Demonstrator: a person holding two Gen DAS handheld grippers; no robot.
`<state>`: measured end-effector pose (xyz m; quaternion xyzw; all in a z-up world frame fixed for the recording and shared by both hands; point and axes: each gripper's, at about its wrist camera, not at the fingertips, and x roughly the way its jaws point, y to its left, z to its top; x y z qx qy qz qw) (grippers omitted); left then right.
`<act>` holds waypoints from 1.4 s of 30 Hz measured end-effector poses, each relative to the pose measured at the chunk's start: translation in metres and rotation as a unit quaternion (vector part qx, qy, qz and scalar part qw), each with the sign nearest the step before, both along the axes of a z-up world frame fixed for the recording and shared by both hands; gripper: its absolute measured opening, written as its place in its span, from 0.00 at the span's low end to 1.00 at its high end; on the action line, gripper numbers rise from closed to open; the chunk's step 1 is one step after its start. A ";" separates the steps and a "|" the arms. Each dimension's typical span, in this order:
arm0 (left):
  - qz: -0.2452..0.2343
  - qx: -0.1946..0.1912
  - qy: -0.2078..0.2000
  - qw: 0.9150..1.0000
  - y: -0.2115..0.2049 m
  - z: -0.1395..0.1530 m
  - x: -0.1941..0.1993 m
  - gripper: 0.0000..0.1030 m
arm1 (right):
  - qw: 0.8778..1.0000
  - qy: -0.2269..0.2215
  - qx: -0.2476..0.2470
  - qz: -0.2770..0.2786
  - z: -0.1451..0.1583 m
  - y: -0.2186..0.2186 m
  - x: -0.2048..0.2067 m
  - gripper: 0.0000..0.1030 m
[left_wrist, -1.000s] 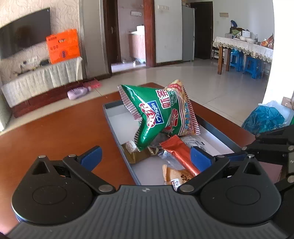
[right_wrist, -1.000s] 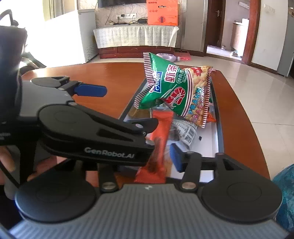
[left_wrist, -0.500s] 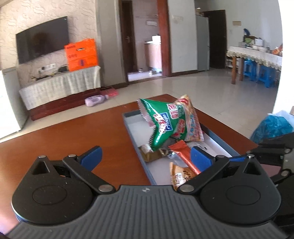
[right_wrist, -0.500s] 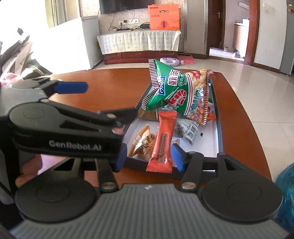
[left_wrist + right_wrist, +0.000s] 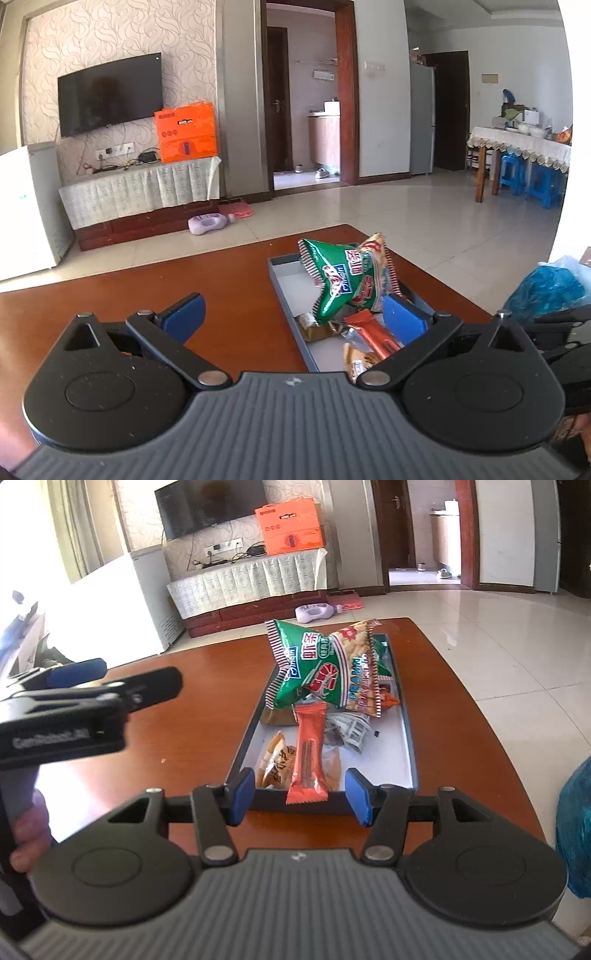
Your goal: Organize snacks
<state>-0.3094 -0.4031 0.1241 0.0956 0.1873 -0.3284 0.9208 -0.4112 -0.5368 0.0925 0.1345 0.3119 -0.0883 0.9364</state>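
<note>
**A:** Where are the snacks now?

**B:** They lie in the grey tray on the brown wooden table. I see the green prawn cracker bag standing up at the far part of the tray, and the orange snack bar lies in front of it, with its near end over the near rim. Beside the bar there is a small pastry packet.

**A:** And your grippers?

**B:** My right gripper is released. Its blue pads stand apart on both sides of the bar's near end, but they do not press it. My left gripper is spread wide with nothing between the pads, and it hovers over the table left of the tray.

**A:** What is around the table?

**B:** The table surface is shiny. Behind it is a pale tiled floor. At the wall I see a dark television, an orange box on a covered low cabinet, and a purple bottle lying on the floor. At the right edge a blue plastic bag is near the table.
</note>
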 end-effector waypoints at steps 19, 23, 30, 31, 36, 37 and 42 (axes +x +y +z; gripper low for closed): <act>-0.012 0.005 -0.005 1.000 0.027 -0.005 -0.049 1.00 | 0.996 0.040 -0.060 -0.044 -0.008 -0.008 -0.024 0.56; 0.004 0.010 -0.011 1.000 0.026 -0.006 -0.049 1.00 | 0.996 0.055 -0.066 -0.036 -0.018 -0.006 -0.021 0.56; 0.065 0.038 -0.022 0.997 0.032 -0.008 -0.042 1.00 | 0.995 0.064 -0.062 -0.034 -0.022 -0.006 -0.015 0.56; 0.071 0.041 -0.017 0.996 0.032 -0.009 -0.039 1.00 | 0.995 0.065 -0.062 -0.033 -0.023 -0.005 -0.015 0.56; 0.062 0.042 -0.010 0.997 0.035 -0.008 -0.038 1.00 | 0.994 0.074 -0.072 -0.024 -0.025 -0.001 -0.011 0.56; 0.059 0.044 -0.012 0.997 0.034 -0.007 -0.038 1.00 | 0.994 0.075 -0.073 -0.023 -0.025 0.000 -0.011 0.56; 0.056 0.053 -0.020 0.997 0.030 -0.009 -0.039 1.00 | 0.994 0.078 -0.071 -0.025 -0.025 -0.001 -0.012 0.57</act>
